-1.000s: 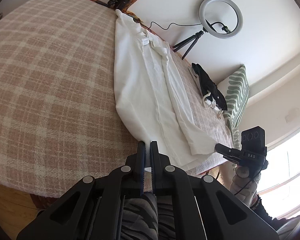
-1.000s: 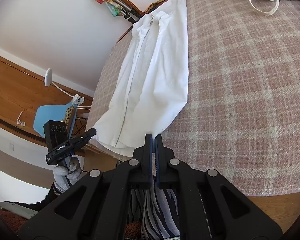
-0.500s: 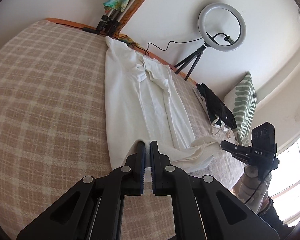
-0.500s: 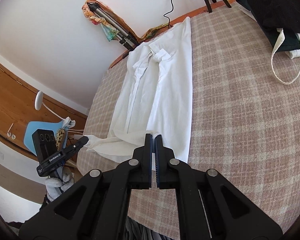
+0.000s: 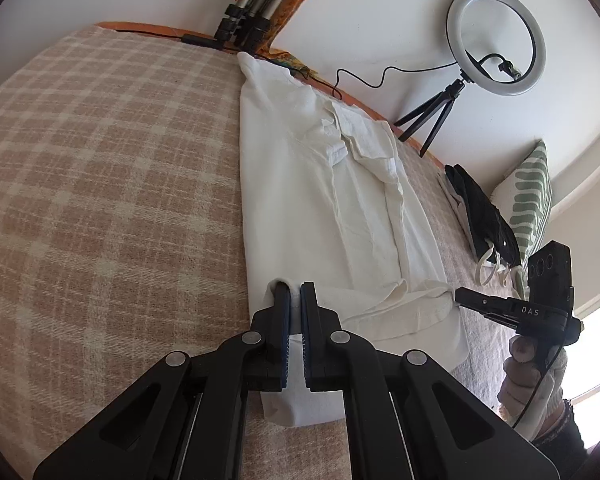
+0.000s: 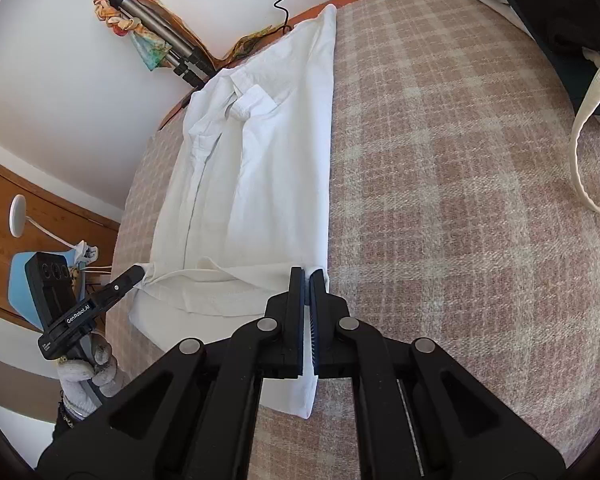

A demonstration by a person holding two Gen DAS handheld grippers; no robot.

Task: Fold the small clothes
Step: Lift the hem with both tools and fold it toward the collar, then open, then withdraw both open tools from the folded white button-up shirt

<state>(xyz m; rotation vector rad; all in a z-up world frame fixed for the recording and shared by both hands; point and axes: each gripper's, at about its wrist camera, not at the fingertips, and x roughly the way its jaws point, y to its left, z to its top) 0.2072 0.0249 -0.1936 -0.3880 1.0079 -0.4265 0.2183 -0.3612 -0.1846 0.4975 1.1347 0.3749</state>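
- Left wrist view shows a white shirt [image 5: 324, 208] lying flat on a pink checked blanket [image 5: 100, 200] on the bed.
- The shirt's long side runs from the collar, far away by the wall, down toward the person.
- The left gripper [image 5: 295, 308] is squeezed shut on the bottom corner of the shirt on its side. White cloth is pinched between the two black fingers.
- The right gripper [image 6: 309, 292] is squeezed shut on the other bottom corner. Cloth shows between its fingers too.
- Each gripper shows up in the other one's view, out at the side, with its tip at the shirt's hem.
- The two grippers sit at about the same place along the shirt, one at each side edge. Neither one looks nearer to the collar.
- The bottom part of the shirt is lifted and doubled over the part below it. The collar lies straight ahead of both sets of fingers.
- I think the next move is to carry the hem toward the collar, keeping both hands even, so the fold comes out straight.
- I cannot see the cloth under the grippers' black arms, so I cannot tell how much hem is pinched.
- A black bag [image 5: 484, 216] and a striped pillow [image 5: 530, 200] lie well apart from the shirt, near the bed's edge.
- A ring light [image 5: 496, 40] stands by the wall.
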